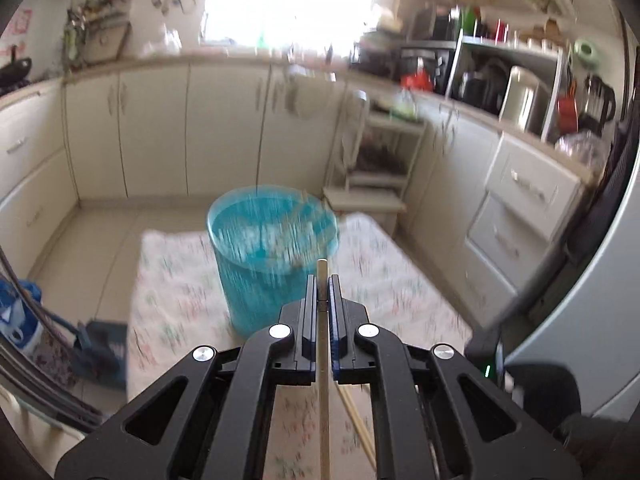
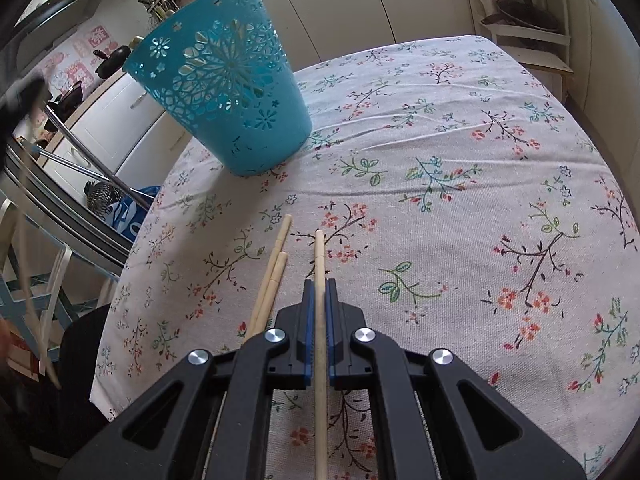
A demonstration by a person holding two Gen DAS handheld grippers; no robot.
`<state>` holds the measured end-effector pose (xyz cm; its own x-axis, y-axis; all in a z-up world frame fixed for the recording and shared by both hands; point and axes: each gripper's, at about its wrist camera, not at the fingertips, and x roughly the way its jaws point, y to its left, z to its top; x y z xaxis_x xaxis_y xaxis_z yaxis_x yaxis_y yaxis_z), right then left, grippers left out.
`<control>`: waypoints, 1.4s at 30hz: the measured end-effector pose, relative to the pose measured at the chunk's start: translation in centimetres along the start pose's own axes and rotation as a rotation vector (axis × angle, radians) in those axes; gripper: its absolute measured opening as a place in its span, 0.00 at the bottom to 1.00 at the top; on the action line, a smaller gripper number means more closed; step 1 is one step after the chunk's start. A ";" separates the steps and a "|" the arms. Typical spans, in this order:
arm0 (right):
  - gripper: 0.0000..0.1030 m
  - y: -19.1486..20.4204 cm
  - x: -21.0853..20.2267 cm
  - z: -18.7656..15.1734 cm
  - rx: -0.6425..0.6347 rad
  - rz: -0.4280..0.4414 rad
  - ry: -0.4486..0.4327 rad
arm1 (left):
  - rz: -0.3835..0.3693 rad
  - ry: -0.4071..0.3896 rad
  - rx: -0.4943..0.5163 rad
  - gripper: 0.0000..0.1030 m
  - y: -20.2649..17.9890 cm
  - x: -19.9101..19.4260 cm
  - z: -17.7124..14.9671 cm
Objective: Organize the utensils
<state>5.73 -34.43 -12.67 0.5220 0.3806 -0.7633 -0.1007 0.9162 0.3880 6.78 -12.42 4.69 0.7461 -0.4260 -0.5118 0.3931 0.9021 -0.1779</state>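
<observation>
My left gripper (image 1: 322,280) is shut on a pale wooden chopstick (image 1: 322,360), held above the table and aimed toward the open top of a perforated blue plastic basket (image 1: 272,248); this view is motion-blurred. Below it another chopstick (image 1: 358,424) lies on the cloth. My right gripper (image 2: 319,284) is shut on a second chopstick (image 2: 319,256), low over the floral tablecloth (image 2: 440,160). Just to its left, two more chopsticks (image 2: 276,264) lie side by side on the cloth. The blue basket (image 2: 224,92) stands upright at the table's far left.
Cream kitchen cabinets (image 1: 160,128) run behind the table. A white shelf rack (image 1: 380,168) stands past its far edge, and a counter with appliances (image 1: 520,96) is on the right. A blue bag (image 2: 128,212) and metal chair frame (image 2: 80,148) sit off the table's left edge.
</observation>
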 end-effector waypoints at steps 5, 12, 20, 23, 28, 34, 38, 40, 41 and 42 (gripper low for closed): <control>0.05 -0.1 -0.1 -0.2 0.003 0.007 -0.016 | 0.039 -0.169 -0.012 0.05 0.6 -0.5 6.2; 0.05 0.1 0.0 -0.2 -0.015 -0.001 -0.027 | 0.131 -0.342 0.012 0.05 0.9 2.4 12.8; 0.05 0.1 0.1 -0.2 -0.018 0.008 -0.033 | 0.230 -0.353 -0.050 0.05 3.4 9.3 14.1; 0.05 0.0 0.1 -0.2 -0.010 0.014 -0.032 | 0.243 -0.318 -0.055 0.05 4.1 10.7 13.0; 0.05 0.3 0.1 -0.1 -0.033 -0.005 -0.032 | 0.260 -0.241 -0.025 0.05 4.3 12.1 10.9; 0.06 0.8 0.1 -0.2 -0.065 -0.028 -0.031 | 0.256 -0.155 -0.002 0.06 3.9 11.9 8.5; 0.06 0.9 0.1 -0.3 -0.082 -0.041 -0.032 | 0.250 -0.129 -0.013 0.29 4.0 9.5 6.7; 0.06 1.1 0.1 -0.4 -0.098 -0.051 -0.036 | 0.264 -0.134 -0.035 0.46 4.4 7.5 5.5; 0.06 1.3 0.1 -0.5 -0.113 -0.061 -0.038 | 0.270 -0.138 -0.047 0.53 4.6 6.5 4.9; 0.05 1.6 0.2 -0.6 -0.132 -0.079 -0.041 | 0.275 -0.137 -0.062 0.56 4.9 5.4 4.1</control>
<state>5.19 -32.86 -12.48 0.5663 0.3039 -0.7661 -0.1673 0.9526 0.2542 14.99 -10.58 4.52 0.8868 -0.1670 -0.4309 0.1364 0.9855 -0.1012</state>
